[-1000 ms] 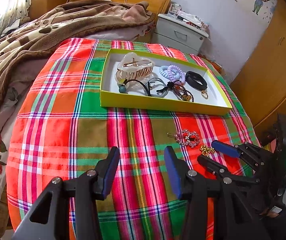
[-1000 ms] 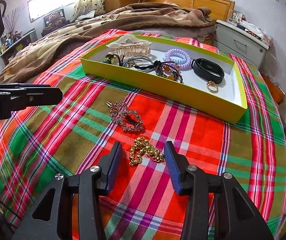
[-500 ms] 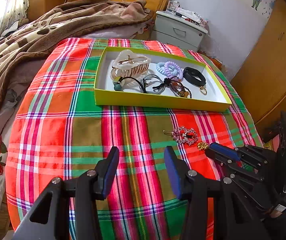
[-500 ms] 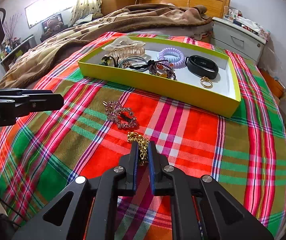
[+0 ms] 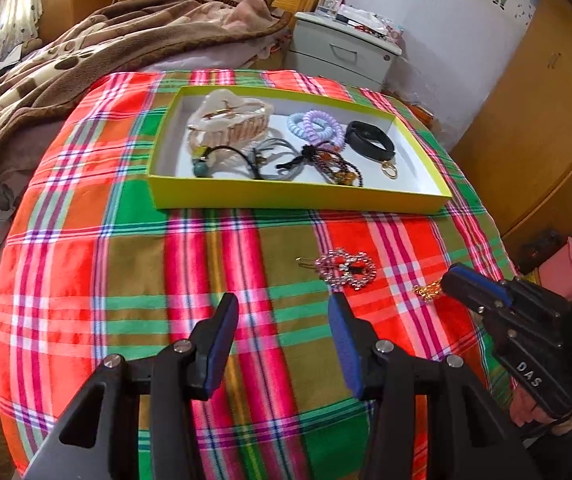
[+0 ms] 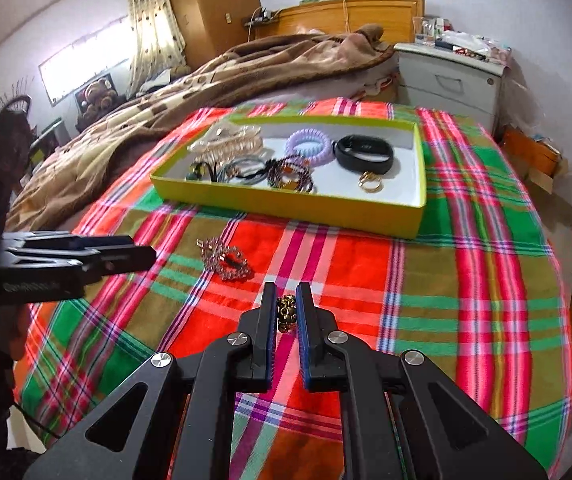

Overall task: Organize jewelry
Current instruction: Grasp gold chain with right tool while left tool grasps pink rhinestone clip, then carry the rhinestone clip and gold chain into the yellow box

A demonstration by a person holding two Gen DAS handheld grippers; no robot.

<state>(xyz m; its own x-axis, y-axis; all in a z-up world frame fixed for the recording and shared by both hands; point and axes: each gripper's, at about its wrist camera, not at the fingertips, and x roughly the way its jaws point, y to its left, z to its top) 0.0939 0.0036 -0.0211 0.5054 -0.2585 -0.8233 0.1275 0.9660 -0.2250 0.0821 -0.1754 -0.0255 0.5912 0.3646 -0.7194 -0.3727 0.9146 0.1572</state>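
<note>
My right gripper (image 6: 286, 300) is shut on a gold chain (image 6: 286, 313) and holds it above the plaid cloth; it also shows in the left wrist view (image 5: 448, 280) with the chain (image 5: 426, 291) at its tips. A pink rhinestone hair clip (image 6: 226, 258) lies on the cloth, also seen in the left wrist view (image 5: 346, 269). The yellow-green tray (image 5: 302, 199) behind it holds a claw clip (image 5: 229, 120), coil ties (image 5: 314, 126), a black band (image 5: 370, 140) and a gold ring (image 6: 370, 184). My left gripper (image 5: 283, 312) is open and empty, near the clip.
The plaid cloth (image 5: 85, 272) covers a round table. A bed with a brown blanket (image 5: 65, 68) lies behind and to the left. A grey nightstand (image 5: 342, 56) stands at the back. A wooden wardrobe (image 5: 534, 120) is on the right.
My right gripper closed on the gold chain and lifted it off the cloth. My left gripper stayed open and shifted slightly back.
</note>
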